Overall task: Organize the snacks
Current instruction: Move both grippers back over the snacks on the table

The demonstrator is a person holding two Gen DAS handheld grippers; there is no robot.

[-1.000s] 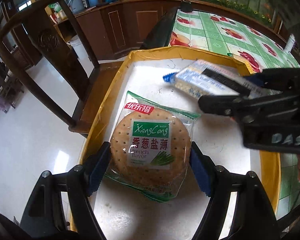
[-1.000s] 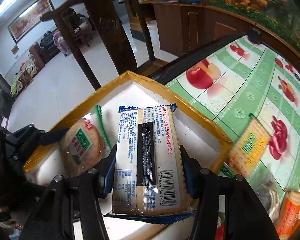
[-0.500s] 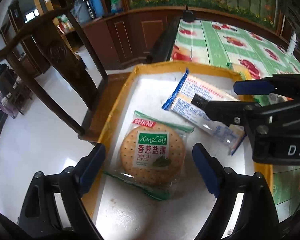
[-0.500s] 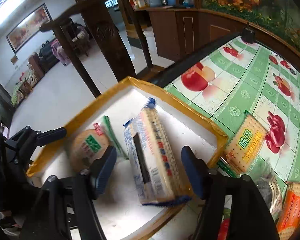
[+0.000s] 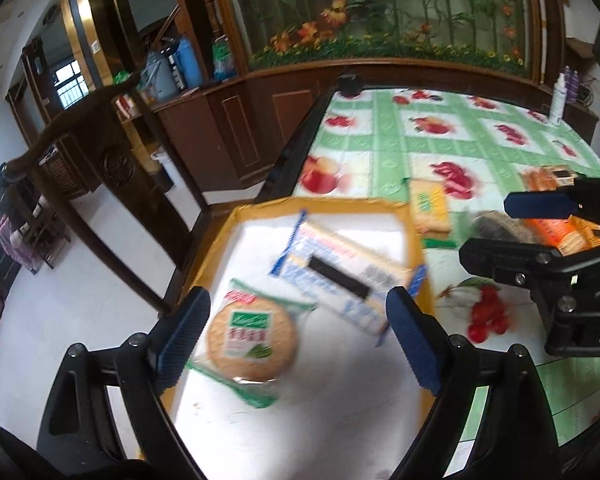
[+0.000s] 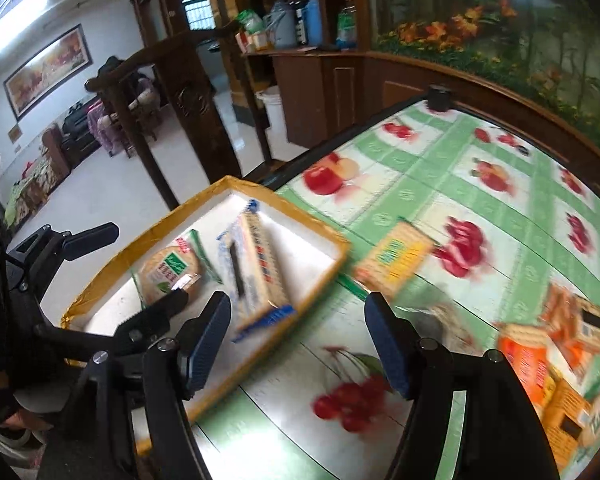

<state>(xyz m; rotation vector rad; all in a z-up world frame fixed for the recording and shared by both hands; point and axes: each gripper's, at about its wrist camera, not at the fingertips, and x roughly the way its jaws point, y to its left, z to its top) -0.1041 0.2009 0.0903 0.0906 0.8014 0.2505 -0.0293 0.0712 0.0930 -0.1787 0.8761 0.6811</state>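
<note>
A round cracker packet (image 5: 250, 334) with a green label lies in a white box with a yellow rim (image 5: 332, 202). A long blue-edged cracker packet (image 5: 340, 276) lies beside it, further in. My left gripper (image 5: 298, 294) hangs open above the round packet, touching nothing. In the right wrist view the box rim (image 6: 292, 208) holds the round packet (image 6: 168, 272) and the long packet (image 6: 256, 268). My right gripper (image 6: 297, 300) is over the box's near corner, its jaws opening with nothing between them. In each view the other gripper (image 5: 488, 228) (image 6: 148, 266) shows at the side.
To the right of the box, on the green fruit-print tablecloth (image 6: 500, 208), lie a yellow cracker pack (image 6: 396, 256) and several orange snack packs (image 6: 540, 364). A dark wooden chair (image 5: 80, 152) stands left of the table. A white bottle (image 5: 556, 100) stands at the far right.
Both grippers opened and let go of their packets, then drew up and back. The long packet dropped into the box beside the round one.
</note>
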